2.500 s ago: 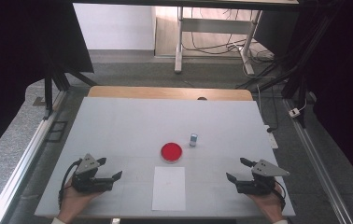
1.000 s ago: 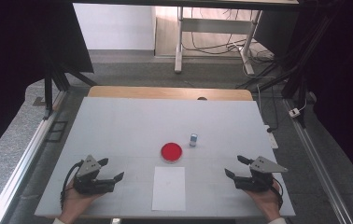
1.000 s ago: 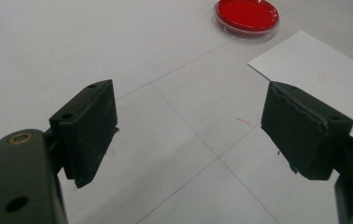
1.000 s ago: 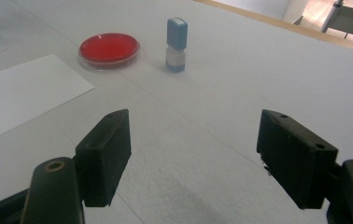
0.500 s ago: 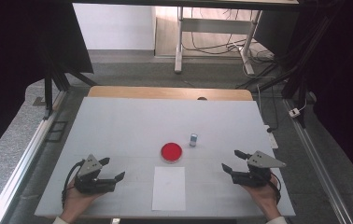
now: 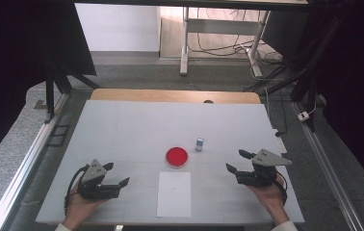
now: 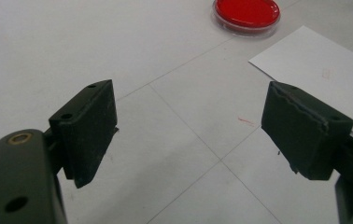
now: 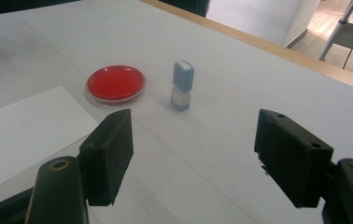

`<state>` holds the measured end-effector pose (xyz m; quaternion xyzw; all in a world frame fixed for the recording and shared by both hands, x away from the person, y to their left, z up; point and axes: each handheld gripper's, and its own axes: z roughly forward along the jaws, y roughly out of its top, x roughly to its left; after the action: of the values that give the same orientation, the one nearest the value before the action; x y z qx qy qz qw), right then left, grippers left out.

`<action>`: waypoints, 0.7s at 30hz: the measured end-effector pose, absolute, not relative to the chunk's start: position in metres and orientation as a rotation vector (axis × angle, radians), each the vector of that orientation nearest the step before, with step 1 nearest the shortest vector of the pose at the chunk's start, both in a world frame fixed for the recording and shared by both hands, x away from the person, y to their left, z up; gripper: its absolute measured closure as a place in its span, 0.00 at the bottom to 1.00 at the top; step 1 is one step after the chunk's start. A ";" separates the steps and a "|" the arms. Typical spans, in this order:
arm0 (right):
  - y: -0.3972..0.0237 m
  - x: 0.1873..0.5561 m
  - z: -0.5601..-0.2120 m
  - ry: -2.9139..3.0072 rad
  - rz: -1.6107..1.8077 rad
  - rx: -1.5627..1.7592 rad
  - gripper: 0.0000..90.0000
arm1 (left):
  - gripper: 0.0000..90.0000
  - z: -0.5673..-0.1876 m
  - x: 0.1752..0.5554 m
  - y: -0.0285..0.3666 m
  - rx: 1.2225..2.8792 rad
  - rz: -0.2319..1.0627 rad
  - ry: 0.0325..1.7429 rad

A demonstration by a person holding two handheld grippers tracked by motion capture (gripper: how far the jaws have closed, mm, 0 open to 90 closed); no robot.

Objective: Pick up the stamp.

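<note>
Stamp (image 8: 182, 85) is what the right gripper (image 6: 236, 161) seems lined up for: it's seen standing upright, long axis vertical, ahead of the wide-spread jaws and a bit toward the left jaw in the right gripper view, well apart from both pads, nothing held. Just left of it, near but not touching, the red dish (image 8: 116, 83) is found, with the white sheet (image 8: 20, 131) closer in on that side. The left gripper (image 6: 117, 174) is also spread wide and empty, with the dish further off ahead, so the right one is judged nearer; a forward reach with a slight leftward correction would probably be needed
</note>
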<state>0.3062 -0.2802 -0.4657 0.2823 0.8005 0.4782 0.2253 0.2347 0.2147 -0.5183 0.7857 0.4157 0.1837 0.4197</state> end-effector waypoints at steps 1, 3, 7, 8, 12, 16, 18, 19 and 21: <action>-0.279 0.308 -0.465 2.212 1.316 0.776 0.31 | 0.20 -0.518 0.235 0.214 1.972 0.461 1.040; -0.275 0.312 -0.462 2.219 1.317 0.765 0.31 | 0.20 -0.518 0.235 0.213 1.974 0.463 1.039; -0.272 0.316 -0.458 2.228 1.312 0.748 0.31 | 0.20 -0.519 0.235 0.212 1.979 0.461 1.035; -0.271 0.317 -0.457 2.229 1.315 0.750 0.31 | 0.20 -0.519 0.235 0.211 1.982 0.461 1.035; -0.269 0.321 -0.455 2.239 1.306 0.748 0.31 | 0.20 -0.520 0.236 0.210 1.989 0.459 1.033; -0.267 0.324 -0.453 2.243 1.307 0.744 0.31 | 0.20 -0.520 0.237 0.210 1.990 0.458 1.034; -0.264 0.328 -0.449 2.249 1.307 0.741 0.31 | 0.20 -0.520 0.237 0.210 1.992 0.457 1.032; -0.262 0.330 -0.448 2.253 1.308 0.742 0.31 | 0.20 -0.521 0.237 0.209 1.992 0.458 1.032; -0.260 0.332 -0.447 2.262 1.300 0.736 0.31 | 0.20 -0.521 0.237 0.209 1.993 0.459 1.033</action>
<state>0.3316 -0.2603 -0.4471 0.2652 0.8152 0.4685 0.2136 0.2367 0.2090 -0.5206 0.7923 0.4106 0.1826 0.4127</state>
